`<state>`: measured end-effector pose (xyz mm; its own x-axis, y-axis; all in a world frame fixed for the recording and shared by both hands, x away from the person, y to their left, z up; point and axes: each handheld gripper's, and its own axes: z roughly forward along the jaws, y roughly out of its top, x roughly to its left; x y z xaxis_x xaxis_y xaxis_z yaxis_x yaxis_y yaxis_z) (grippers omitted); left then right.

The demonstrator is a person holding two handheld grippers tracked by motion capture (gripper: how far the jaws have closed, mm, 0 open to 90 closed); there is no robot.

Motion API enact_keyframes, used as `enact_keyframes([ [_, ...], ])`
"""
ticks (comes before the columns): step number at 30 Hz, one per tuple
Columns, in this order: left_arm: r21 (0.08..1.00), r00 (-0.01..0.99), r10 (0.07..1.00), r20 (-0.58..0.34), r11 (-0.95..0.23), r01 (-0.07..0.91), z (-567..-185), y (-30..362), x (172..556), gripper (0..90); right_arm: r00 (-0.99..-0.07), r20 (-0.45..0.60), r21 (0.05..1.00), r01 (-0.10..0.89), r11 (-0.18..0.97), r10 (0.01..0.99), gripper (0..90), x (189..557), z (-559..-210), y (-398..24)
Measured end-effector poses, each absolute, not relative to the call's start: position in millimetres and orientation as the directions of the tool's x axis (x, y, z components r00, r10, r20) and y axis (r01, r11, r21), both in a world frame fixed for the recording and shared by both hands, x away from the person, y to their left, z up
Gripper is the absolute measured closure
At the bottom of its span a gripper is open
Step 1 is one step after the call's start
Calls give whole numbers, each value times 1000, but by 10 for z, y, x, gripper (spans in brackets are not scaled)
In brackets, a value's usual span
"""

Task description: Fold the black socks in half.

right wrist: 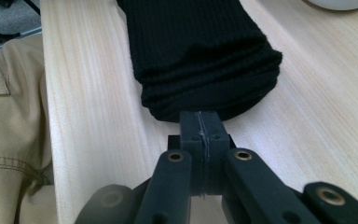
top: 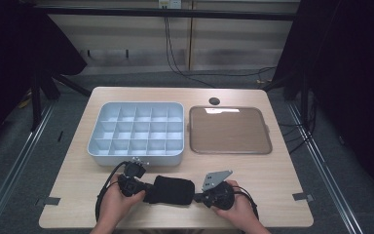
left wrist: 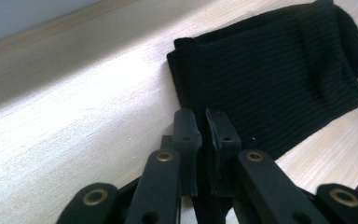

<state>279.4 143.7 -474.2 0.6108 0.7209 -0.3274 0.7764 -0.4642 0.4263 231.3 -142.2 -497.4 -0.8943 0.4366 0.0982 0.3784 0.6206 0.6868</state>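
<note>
Lying between grippers: black sock; left gripper pinching its edge, right gripper closed, touching it.

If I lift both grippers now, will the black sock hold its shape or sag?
The sock is ribbed knit lying in soft folds, so it would probably sag between the left gripper and right gripper. It looks light for its size. Knit on a flat wooden table shouldn't roll, and likely drags rather than slides.
</note>
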Motion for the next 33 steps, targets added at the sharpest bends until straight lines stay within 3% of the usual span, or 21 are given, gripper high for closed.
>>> enact_keyframes([
  [33,469,612,684,-397,-422,776,-4466,1501,2763,843,-907,116,694,365,621,404,900,2332,-4972,-1317],
])
